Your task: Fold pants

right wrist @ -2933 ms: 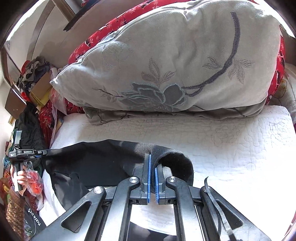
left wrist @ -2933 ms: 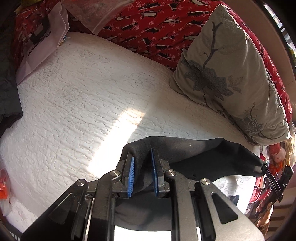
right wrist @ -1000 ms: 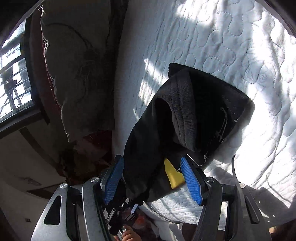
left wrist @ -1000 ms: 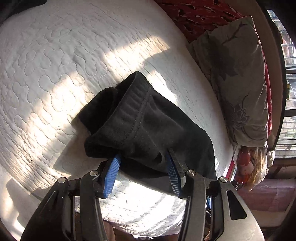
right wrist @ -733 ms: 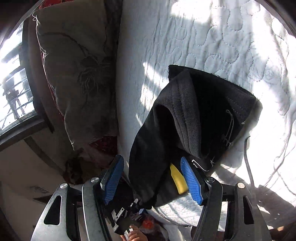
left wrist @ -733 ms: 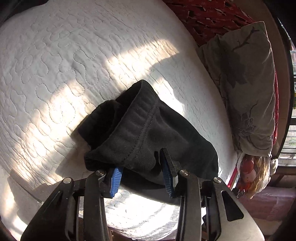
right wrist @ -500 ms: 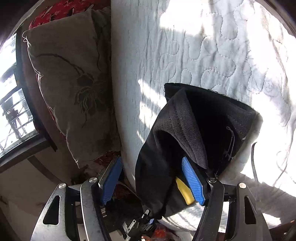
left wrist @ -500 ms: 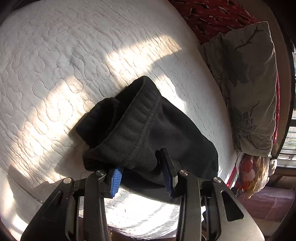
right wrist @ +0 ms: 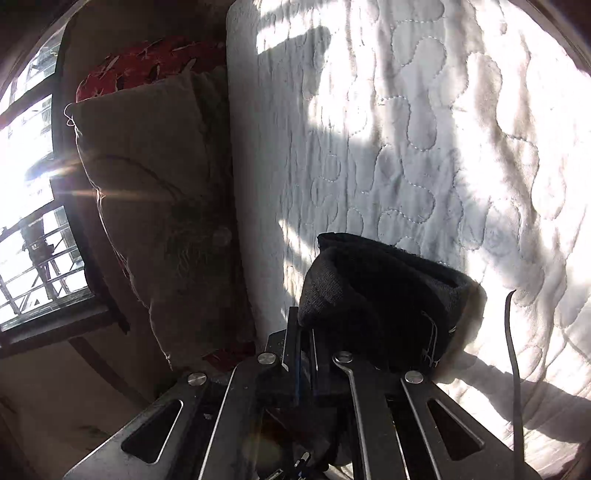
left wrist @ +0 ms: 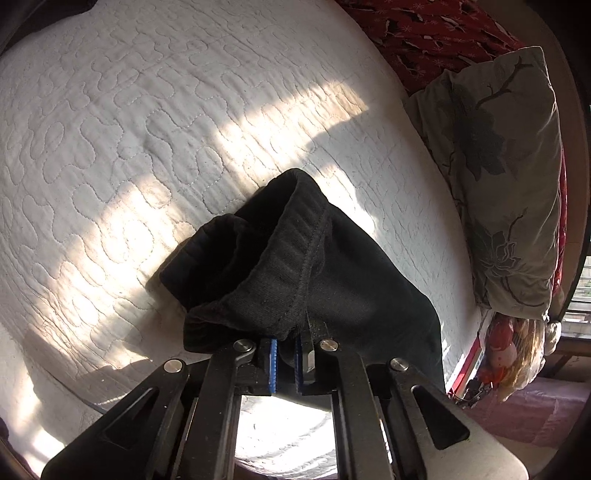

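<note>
Black knit pants (left wrist: 317,280), bunched into a loose heap with the ribbed waistband (left wrist: 280,269) up and curled open, lie on the white quilted bed cover (left wrist: 147,147) near its edge, partly in a sunlit stripe. Left gripper (left wrist: 284,365): its jaws have just been closing and now sit nearly together, blue pads pinching the lower edge of the waistband fabric, cloth between them. From the right wrist view the same black pants (right wrist: 384,295) sit as a dark mound against the bed cover (right wrist: 424,147). The right gripper (right wrist: 303,362) has also just been closing; its jaws are drawn tight with a fold of the black fabric clamped between them, though shadow makes the pad contact hard to read. A thin dark cord (right wrist: 511,332) stands beside the heap on the right side of that view, apart from the pants. A grey pillow with dark embroidered flowers (left wrist: 506,177) leans at the bed's far side, well apart from the pants; the same pillow (right wrist: 147,206) shows in shadow in the right view. Behind it, red patterned bedding (left wrist: 424,33). A barred window (right wrist: 33,229) glares bright at the left of the right view. Small red and yellow clutter (left wrist: 509,354) hangs below the pillow, too blurred to identify.
</note>
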`<state>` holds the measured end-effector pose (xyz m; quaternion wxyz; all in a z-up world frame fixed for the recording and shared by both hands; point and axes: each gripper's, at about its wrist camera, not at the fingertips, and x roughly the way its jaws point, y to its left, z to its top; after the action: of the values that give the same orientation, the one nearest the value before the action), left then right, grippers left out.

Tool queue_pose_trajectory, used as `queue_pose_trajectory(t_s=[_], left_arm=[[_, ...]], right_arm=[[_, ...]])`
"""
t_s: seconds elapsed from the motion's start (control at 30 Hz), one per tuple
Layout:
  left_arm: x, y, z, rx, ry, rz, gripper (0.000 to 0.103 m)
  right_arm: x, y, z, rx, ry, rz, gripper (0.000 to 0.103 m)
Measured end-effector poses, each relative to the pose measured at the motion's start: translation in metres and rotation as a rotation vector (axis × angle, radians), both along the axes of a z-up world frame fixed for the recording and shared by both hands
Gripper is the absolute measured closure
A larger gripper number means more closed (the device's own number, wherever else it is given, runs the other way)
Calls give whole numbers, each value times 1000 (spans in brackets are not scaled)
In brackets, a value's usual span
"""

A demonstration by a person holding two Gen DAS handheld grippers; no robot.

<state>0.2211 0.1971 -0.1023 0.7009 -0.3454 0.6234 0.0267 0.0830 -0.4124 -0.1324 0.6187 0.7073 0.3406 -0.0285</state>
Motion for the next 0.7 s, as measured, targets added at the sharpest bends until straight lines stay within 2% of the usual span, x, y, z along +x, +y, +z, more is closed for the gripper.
queue_pose_trajectory(t_s=[0.07, 0.17, 0.27, 0.33, 0.4, 0.47, 0.57, 0.7], left_arm=[[11, -2, 10, 24, -6, -18, 100], [27, 0, 39, 29, -53, -16, 100], [26, 2, 78, 4, -166, -38, 100], [15, 4, 87, 7, -240, -65, 100], [5, 9, 73, 18, -246, -85, 100], [-3, 15, 44, -7, -200, -94, 100], [-21, 24, 6, -35, -134, -83, 100], [-36, 35, -11, -57, -114, -72, 100]], right_arm=[[16, -5, 24, -154, -17, 79, 100], [42, -6, 62, -265, -93, 159, 100], [54, 4, 115, -388, -263, 237, 100], [50, 13, 132, -430, -323, 296, 100], [43, 17, 121, -444, -315, 359, 100], [34, 21, 92, -470, -253, 422, 100], [13, 18, 41, -408, -164, 433, 100], [-16, 16, 15, -347, -151, 430, 100]])
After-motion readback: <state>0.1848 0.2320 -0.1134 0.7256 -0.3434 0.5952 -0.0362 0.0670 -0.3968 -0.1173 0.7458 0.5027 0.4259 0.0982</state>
